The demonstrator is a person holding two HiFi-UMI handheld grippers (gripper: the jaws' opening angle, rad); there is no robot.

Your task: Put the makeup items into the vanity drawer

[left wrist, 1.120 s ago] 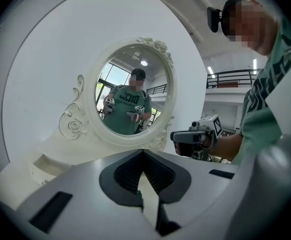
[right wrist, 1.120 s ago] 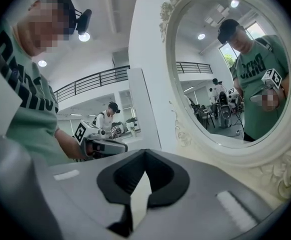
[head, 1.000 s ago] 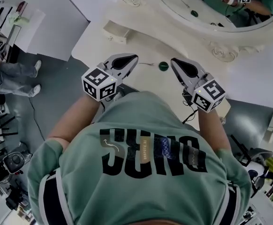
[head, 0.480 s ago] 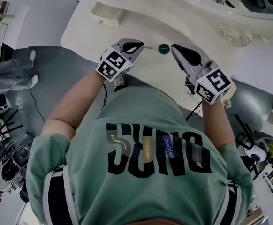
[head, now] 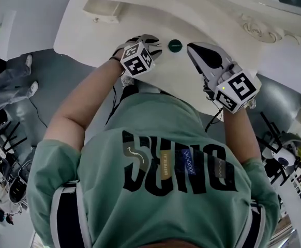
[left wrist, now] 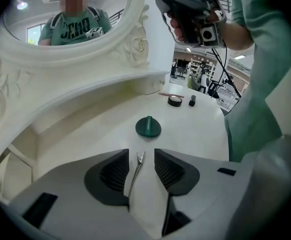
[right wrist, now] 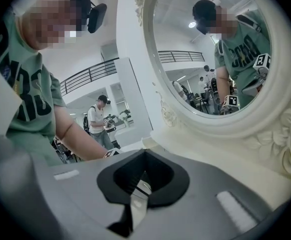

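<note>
Head view: I look steeply down past a green shirt onto a white vanity, with both grippers held over its top.
Left gripper: it points down at the top, just left of the green disc, and its marker cube faces the camera.
Left jaws: these are apart and have just been opening. In the left gripper view the pads stand clear on either side of the tweezers and do not press on them.
Tweezers: thin metal, lying flat on the top between the left jaws, forked end toward the disc.
Green disc: round and dark green, it lies flat on the top. In the head view it sits between the two grippers' tips. In the left gripper view it is just beyond the tweezers. Nothing touches it.
Right gripper: I see it held up off the top, right of the disc, with its nose toward the mirror.
Right jaws: these are together in the right gripper view, and I make out nothing clamped between the pads.
Far items: a black ring, a small black cap and a thin stick lie close together at the far end of the top, well apart from the disc.
Drawer box: small, with a knob, at the vanity's rear left corner in the head view. I cannot tell whether it is open.
Mirror: oval in a carved white frame, reflecting the operator and two marker cubes.
Background: a second person stands well beyond the vanity in the right gripper view.
</note>
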